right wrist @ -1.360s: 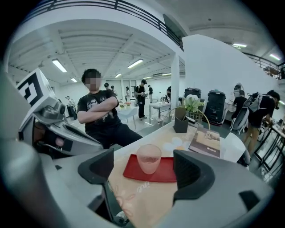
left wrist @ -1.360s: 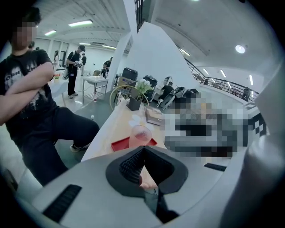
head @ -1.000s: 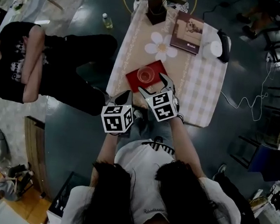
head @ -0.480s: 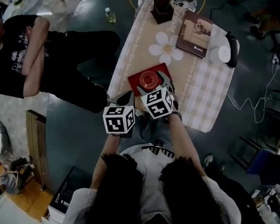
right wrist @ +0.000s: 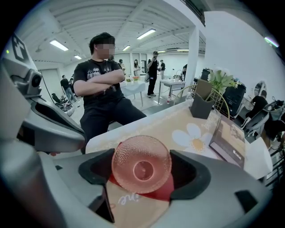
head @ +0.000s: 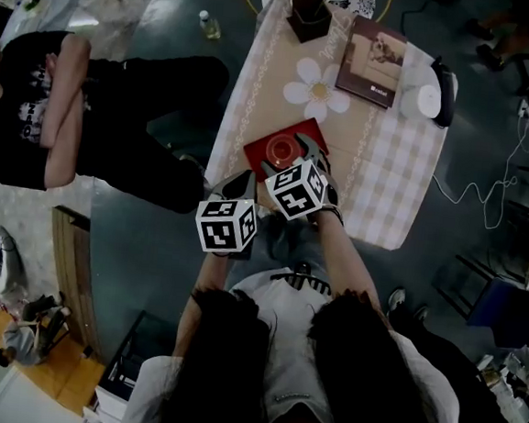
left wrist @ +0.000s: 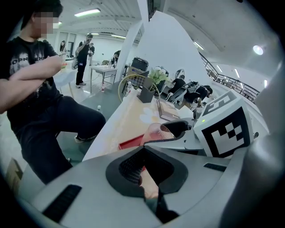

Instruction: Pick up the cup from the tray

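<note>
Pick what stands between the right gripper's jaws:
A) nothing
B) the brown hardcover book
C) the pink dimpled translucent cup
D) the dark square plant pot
C: the right gripper view shows the pink dimpled translucent cup between the jaws of the right gripper, which press on its sides above the red tray.

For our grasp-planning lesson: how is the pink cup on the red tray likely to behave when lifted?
The cup looks thin, translucent and empty, so it is probably light, and perhaps brittle if the right claw squeezes hard. Its dimpled wall may aid grip. Being round and wider at the rim, it could slip downward between the jaws.
</note>
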The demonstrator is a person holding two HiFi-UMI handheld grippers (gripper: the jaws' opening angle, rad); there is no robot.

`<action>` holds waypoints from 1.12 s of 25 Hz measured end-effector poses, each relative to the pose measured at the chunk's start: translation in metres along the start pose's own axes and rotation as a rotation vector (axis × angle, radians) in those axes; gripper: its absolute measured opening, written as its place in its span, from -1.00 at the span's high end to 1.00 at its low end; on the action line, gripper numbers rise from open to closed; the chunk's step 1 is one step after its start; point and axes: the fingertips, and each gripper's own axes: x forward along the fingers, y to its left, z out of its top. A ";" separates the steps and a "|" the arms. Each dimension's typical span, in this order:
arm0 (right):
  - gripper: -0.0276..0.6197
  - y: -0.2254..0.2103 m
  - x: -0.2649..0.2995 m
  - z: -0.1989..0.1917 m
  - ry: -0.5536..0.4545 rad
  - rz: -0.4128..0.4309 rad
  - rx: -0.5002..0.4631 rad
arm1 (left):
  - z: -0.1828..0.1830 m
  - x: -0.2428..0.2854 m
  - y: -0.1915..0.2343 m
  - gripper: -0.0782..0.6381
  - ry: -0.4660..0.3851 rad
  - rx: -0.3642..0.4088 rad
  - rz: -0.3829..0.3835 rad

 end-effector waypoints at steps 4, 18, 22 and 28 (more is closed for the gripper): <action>-0.30 0.001 0.000 0.001 0.003 -0.001 -0.007 | -0.001 0.001 0.002 0.76 0.005 0.002 0.000; -0.29 -0.037 -0.039 -0.021 -0.007 -0.085 0.065 | 0.002 0.014 -0.033 0.76 0.022 0.079 -0.089; -0.29 -0.054 -0.053 -0.039 0.003 -0.134 0.107 | 0.001 0.022 -0.053 0.76 0.043 0.125 -0.128; -0.29 -0.078 -0.076 -0.075 0.030 -0.191 0.193 | -0.003 0.032 -0.081 0.76 0.068 0.164 -0.176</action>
